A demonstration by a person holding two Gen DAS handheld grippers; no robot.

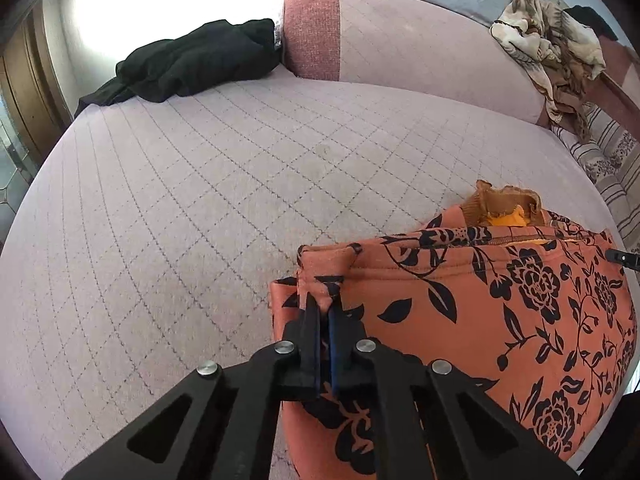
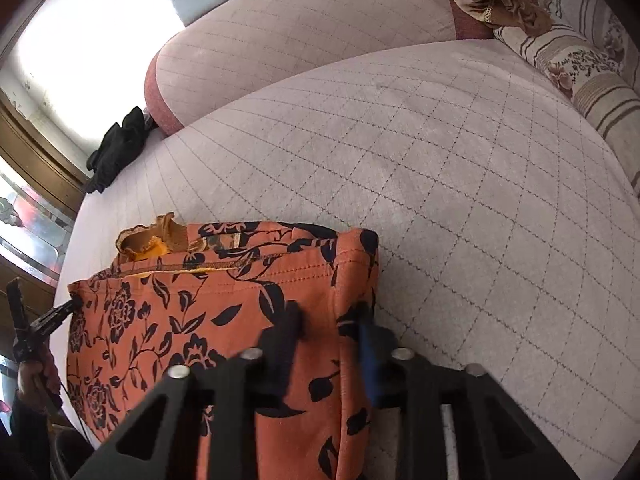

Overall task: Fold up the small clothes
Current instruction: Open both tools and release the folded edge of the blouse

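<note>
Folding has begun but isn't done. The orange flower cloth (image 1: 480, 320) lies on the pink sofa seat (image 1: 200, 220), near the front edge & toward the right side in the left wrist view. One fold looks made already: a top layer w/ a stitched hem lies over the lower part, and a small brown ruffle collar (image 1: 508, 200) pokes out at the far side.

The left claw (image 1: 325, 312) is pressed together, pinching the cloth's near left corner. The right claw (image 2: 328, 312) sits over the cloth's right edge w/ its two fingers apart; it looks blurry, so I can't tell if it grips anything.

What's left, I think: bring the sides in, make it smaller, press it flat, then put it aside. Other clothes wait too: a black pile (image 1: 192, 64) at the far left of the seat, and a tan & cream heap (image 1: 556, 44) up on the sofa back. So it's early in the job, maybe one piece half done.
</note>
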